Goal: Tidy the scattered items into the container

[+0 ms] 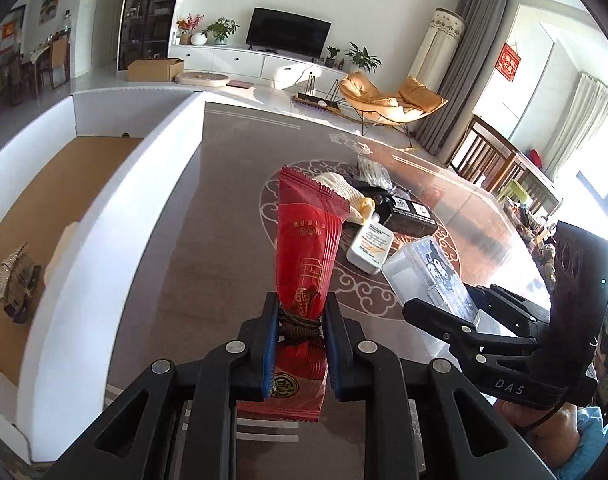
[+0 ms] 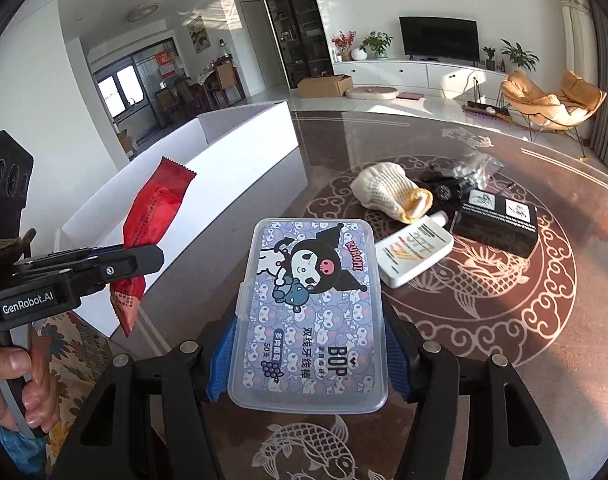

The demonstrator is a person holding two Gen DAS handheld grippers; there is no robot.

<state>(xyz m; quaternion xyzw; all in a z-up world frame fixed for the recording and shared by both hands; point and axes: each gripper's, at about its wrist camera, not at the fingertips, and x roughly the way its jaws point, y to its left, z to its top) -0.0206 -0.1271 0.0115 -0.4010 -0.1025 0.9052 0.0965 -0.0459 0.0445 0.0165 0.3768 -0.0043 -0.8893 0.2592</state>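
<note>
The left gripper (image 1: pixel 300 320) is clamping a red snack packet (image 1: pixel 308 240) at its cinched middle, blue pads pressed tight against both sides, so the packet is standing up through the centre of the left wrist view and is off the table. In the right wrist view the same left gripper (image 2: pixel 120 258) is showing at the left edge with the red packet (image 2: pixel 152 216) sticking up and down out of it, and a hand (image 2: pixel 12 384) is gripping its handle at the lower left.

The right gripper (image 2: pixel 304 354) is holding a clear plastic floss-pick box (image 2: pixel 308 312) with a cartoon label, its blue pads bearing on the box's two long sides with the jaws about halfway apart; the box is filling the lower middle of that view.

On the glass table (image 2: pixel 504 360), at right of centre, a white bottle (image 2: pixel 414 254), a knitted glove (image 2: pixel 388 192) and a black box (image 2: pixel 498 220) are lying close together in a cluster, with a crinkled clear bag (image 2: pixel 474 170) just behind them.

The white cardboard container (image 1: pixel 104 208) is occupying the left of the left wrist view, open-topped with a brown floor, and one small wrapped item (image 1: pixel 14 284) is already lying inside it at the far left.
</note>
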